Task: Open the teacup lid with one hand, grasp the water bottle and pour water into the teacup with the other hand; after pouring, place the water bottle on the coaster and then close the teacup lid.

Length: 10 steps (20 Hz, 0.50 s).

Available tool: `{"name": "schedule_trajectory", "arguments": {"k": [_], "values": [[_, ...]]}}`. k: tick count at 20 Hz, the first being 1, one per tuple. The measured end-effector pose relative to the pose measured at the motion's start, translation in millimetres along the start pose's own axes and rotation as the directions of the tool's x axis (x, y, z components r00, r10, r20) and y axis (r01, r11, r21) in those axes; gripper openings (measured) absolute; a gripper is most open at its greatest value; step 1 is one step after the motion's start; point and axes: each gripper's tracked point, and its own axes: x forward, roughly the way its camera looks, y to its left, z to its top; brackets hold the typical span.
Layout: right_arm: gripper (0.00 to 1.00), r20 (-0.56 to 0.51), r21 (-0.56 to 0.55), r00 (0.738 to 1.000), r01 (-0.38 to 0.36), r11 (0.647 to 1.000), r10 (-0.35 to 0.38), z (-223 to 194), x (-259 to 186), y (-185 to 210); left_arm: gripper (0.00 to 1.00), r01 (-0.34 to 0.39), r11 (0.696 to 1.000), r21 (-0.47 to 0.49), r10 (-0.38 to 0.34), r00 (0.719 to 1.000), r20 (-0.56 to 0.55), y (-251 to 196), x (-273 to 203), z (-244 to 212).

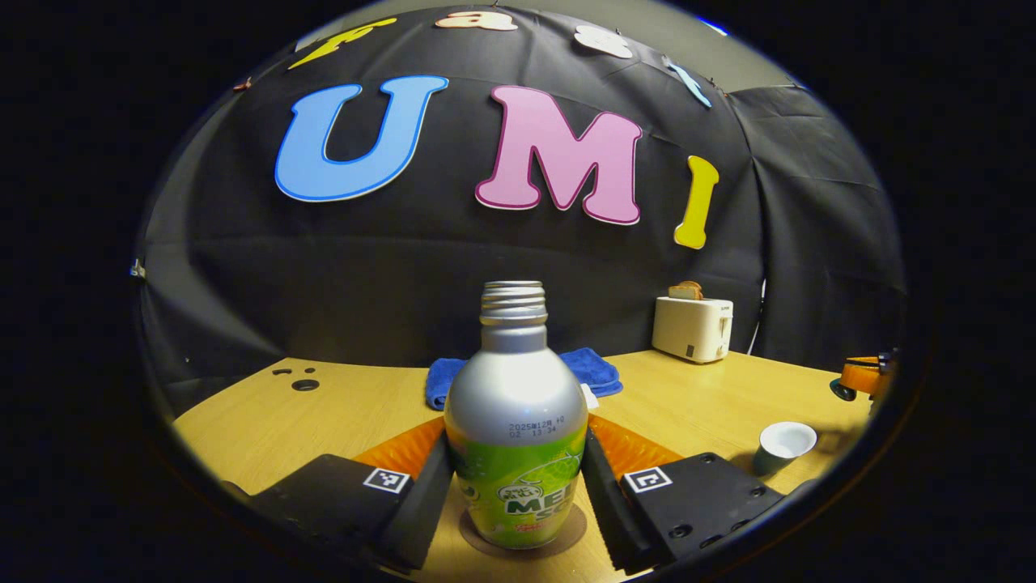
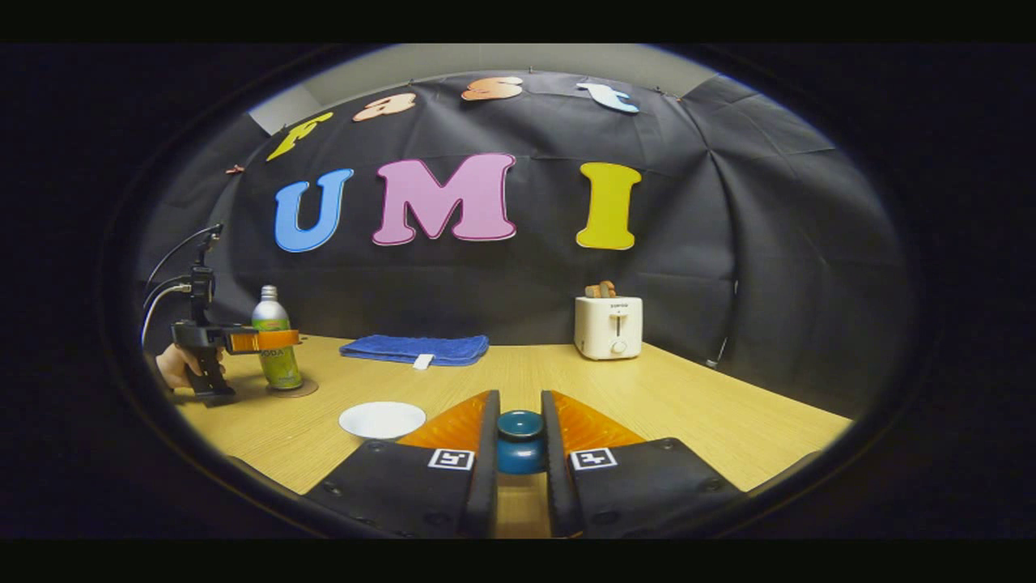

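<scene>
On the wooden table [image 1: 712, 397], at six o'clock in the left gripper view, the water bottle [image 1: 515, 421] is standing upright on a brown coaster [image 1: 575, 530], its cap off and its threaded neck bare. The left gripper [image 1: 515, 494] is sitting around the bottle's lower body, one finger at each side and each looking to be against the label, so it seems to be pinching the bottle. Toward four o'clock in that view the teacup [image 1: 782, 447] is standing open, its white inside showing, well apart from the bottle. At two o'clock a white toaster [image 1: 694, 327] is sitting by the cloth wall, and a folded blue towel [image 1: 595, 368] is lying just behind the bottle.

Low at six o'clock in the right gripper view, the right gripper [image 2: 520, 453] is pinching the dark blue teacup lid [image 2: 520, 441] between its two fingers, holding it by the knob. At seven o'clock a white saucer [image 2: 382, 419] is lying on the table. Toward nine o'clock a hand [image 2: 176, 364] is holding the other gripper around the bottle.
</scene>
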Motion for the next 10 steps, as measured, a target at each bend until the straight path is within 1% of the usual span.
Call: {"name": "schedule_trajectory", "arguments": {"k": [2, 3, 4, 10], "values": [[0.28, 0.0, 0.0, 1.0, 0.0, 1.0, 0.0, -0.4, -0.4, -0.2, 0.83, 0.002, 1.0, 0.014, -0.003, 1.0, 0.017, -1.7, 0.1, 1.2], [0.25, 0.0, 0.0, 1.0, 0.0, 1.0, 0.0, -0.3, -0.2, 0.1, 0.82, 0.008, 1.0, 0.018, -0.008, 1.0, 0.016, -2.9, -0.8, 0.1], [0.29, 0.0, 0.0, 1.0, 0.0, 1.0, 0.0, 0.0, -0.5, 0.1, 0.82, 0.013, 1.0, 0.022, -0.013, 1.0, 0.013, -5.0, -2.8, -2.5], [0.29, 0.0, 0.0, 1.0, 0.0, 1.0, 0.0, -0.5, -0.2, 0.0, 0.84, 0.001, 1.0, 0.02, -0.001, 1.0, -0.011, -3.5, -14.4, -8.6]]}}
